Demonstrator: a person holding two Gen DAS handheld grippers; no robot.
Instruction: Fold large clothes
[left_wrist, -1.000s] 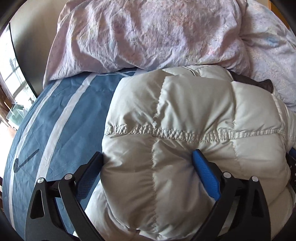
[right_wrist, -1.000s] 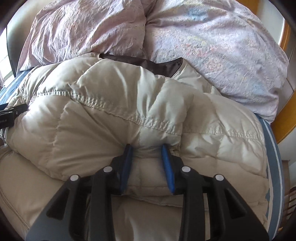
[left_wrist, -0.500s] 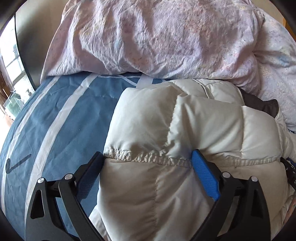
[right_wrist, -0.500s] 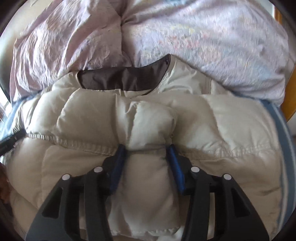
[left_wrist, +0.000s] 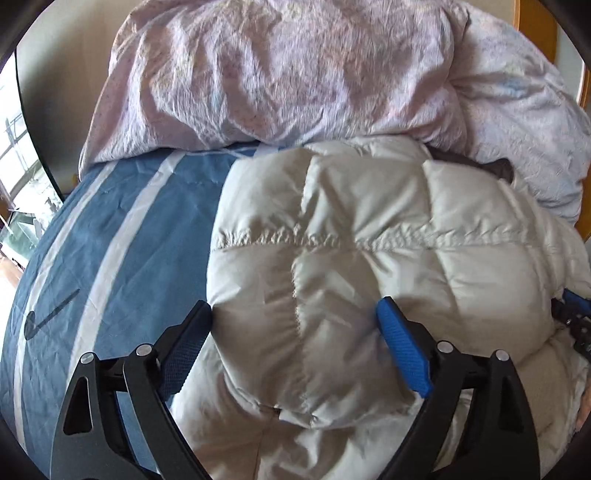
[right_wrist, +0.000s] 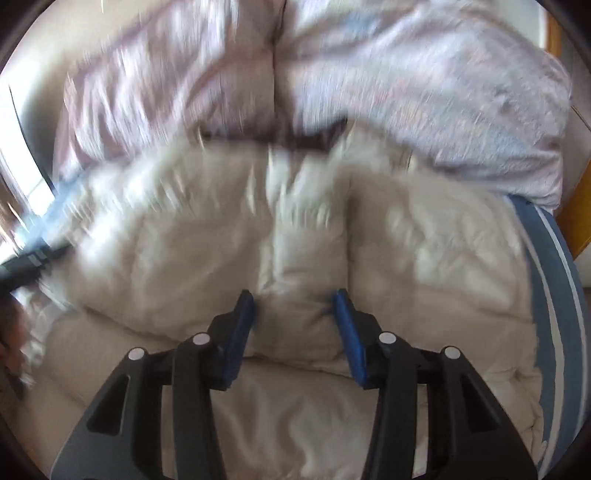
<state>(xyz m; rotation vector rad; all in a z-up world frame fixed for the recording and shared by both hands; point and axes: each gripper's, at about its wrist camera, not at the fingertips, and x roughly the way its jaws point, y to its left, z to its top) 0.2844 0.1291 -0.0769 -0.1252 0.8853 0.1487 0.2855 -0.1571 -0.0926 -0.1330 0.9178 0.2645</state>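
Observation:
A cream quilted puffer jacket lies folded over on the blue striped bed sheet. Its dark brown collar lining shows at the far edge. My left gripper has its jaws wide apart, and a thick fold of the jacket bulges between them. My right gripper is closed on a narrower fold of the same jacket; this view is motion-blurred. The right gripper's tip also shows at the right edge of the left wrist view.
A crumpled pink-lilac duvet is piled against the far side of the bed, touching the jacket's collar. A window is at the far left. A wooden frame edge is at the right.
The folded jacket layer has been carried further toward the duvet, then settled lower. The right gripper's jaws have widened slightly around the fold. The right view is now blurred by motion.

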